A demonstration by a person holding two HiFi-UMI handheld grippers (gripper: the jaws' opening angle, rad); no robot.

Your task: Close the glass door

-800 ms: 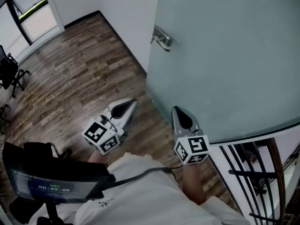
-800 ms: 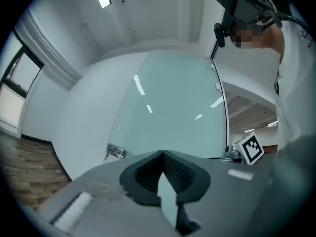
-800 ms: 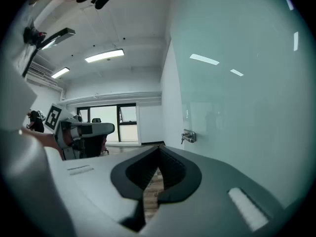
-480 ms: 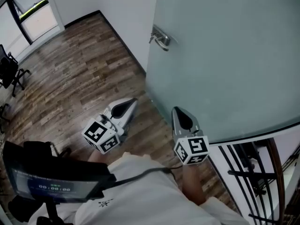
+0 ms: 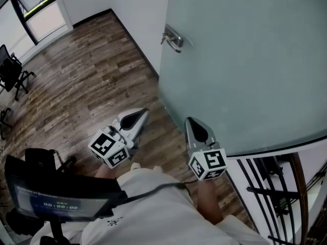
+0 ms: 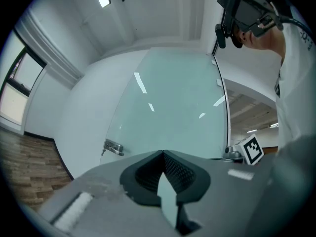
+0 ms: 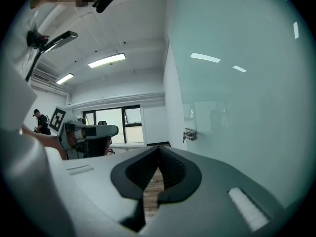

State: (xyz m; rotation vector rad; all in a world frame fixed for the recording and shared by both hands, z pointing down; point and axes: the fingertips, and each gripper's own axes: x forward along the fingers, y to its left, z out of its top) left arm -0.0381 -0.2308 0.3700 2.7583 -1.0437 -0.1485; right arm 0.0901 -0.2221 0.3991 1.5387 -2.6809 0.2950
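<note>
L gripper (image 5: 142,113) & R gripper (image 5: 191,121) jaws pressed together, empty, near glass door (image 5: 245,60)

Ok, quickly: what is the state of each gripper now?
Left gripper: jaws closed, holding nothing.
Right gripper: jaws closed, holding nothing.

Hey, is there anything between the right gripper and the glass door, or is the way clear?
Nothing visible stands between them. The right gripper, jaws shut and empty, sits just beside the frosted glass door. The door handle is farther along the pane, off to the side.
</note>
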